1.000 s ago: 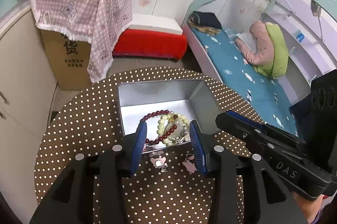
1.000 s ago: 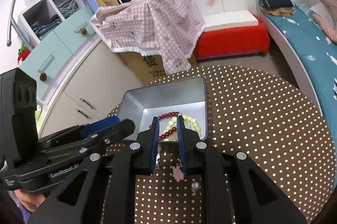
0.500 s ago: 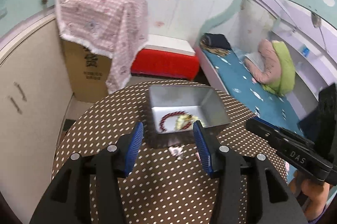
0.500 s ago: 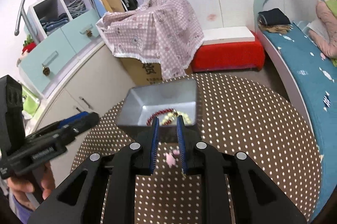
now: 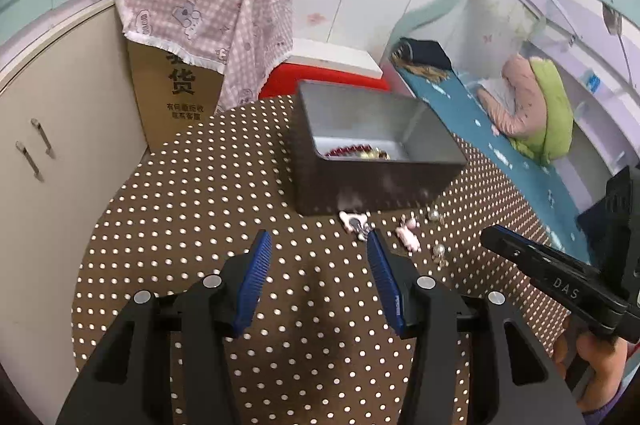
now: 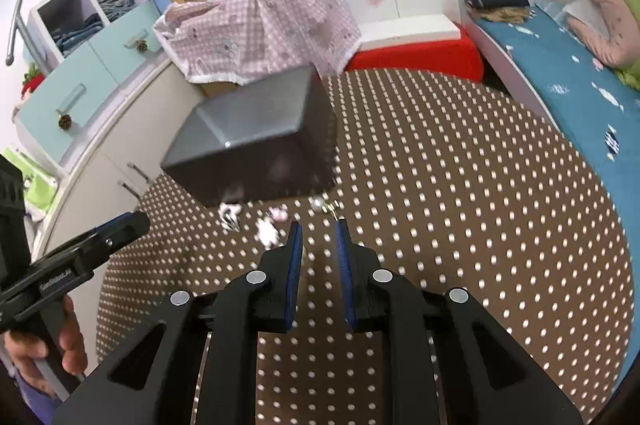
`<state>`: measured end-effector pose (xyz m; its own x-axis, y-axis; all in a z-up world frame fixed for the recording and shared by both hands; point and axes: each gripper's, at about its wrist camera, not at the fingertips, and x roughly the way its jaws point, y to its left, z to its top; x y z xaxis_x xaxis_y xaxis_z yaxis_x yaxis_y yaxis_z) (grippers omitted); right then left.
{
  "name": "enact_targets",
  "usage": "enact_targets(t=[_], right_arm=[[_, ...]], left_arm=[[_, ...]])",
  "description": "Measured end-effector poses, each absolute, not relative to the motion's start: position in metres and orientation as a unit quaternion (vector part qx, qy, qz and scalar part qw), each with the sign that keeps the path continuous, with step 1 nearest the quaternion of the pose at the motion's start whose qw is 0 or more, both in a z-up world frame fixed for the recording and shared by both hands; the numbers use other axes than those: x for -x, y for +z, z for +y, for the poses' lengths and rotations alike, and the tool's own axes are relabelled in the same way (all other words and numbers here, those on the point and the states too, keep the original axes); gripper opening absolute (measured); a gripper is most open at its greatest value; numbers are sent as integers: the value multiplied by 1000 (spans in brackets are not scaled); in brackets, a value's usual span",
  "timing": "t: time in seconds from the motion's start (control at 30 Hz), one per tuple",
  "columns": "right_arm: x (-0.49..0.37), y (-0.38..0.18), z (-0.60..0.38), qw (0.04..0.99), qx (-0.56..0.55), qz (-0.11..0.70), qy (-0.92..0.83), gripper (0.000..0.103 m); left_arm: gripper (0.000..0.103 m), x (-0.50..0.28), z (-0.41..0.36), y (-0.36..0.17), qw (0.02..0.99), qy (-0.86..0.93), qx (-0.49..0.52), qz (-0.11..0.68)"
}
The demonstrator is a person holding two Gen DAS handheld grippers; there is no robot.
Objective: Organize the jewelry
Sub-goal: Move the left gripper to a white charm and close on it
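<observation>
A grey metal tin (image 5: pixel 376 185) stands on the round dotted table (image 5: pixel 192 225); red and pale bead bracelets (image 5: pixel 354 151) lie inside it. Small pink charms (image 5: pixel 408 237) and pearl earrings (image 5: pixel 439 251) lie loose on the cloth just in front of the tin. My left gripper (image 5: pixel 319 237) hovers open and empty, short of these pieces; its right fingertip reaches a pink clip (image 5: pixel 354 221). My right gripper (image 6: pixel 319 225) has a narrow gap with nothing in it, just short of a pearl earring (image 6: pixel 320 203) and a pink charm (image 6: pixel 277 213). From here only the tin's (image 6: pixel 256 161) outer walls show.
Behind the table stand a cardboard box under a pink checked cloth (image 5: pixel 200 9), a red bench (image 5: pixel 320 73) and a bed with a teal sheet (image 5: pixel 480 129). Cream cabinets (image 5: pixel 52 129) close off the left. A person's hand (image 6: pixel 44 341) holds the left gripper's handle.
Both grippers have drawn back from above the tin and sunk nearer the cloth, so the tin's front wall now faces them. The left jaws stand slightly wider.
</observation>
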<state>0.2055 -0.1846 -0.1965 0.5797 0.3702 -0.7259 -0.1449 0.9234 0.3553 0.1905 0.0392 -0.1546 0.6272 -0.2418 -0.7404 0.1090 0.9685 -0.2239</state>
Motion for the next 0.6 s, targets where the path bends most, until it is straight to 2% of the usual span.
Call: enact_targets(t=[0.23, 0.3, 0.37, 0.6], right_arm=[[-200, -214, -188, 873, -137, 445, 146, 19], [-197, -216, -191, 873, -138, 444, 145, 23], [-194, -218, -193, 873, -141, 445, 143, 40], [-192, -219, -192, 874, -136, 443, 144, 41]], left_arm=[[48, -196, 11, -176, 889, -111, 51, 441], [48, -199, 4, -180, 889, -106, 42, 443], [48, -204, 1, -185, 887, -103, 41, 448], [46, -224, -3, -195, 883, -84, 43, 459]])
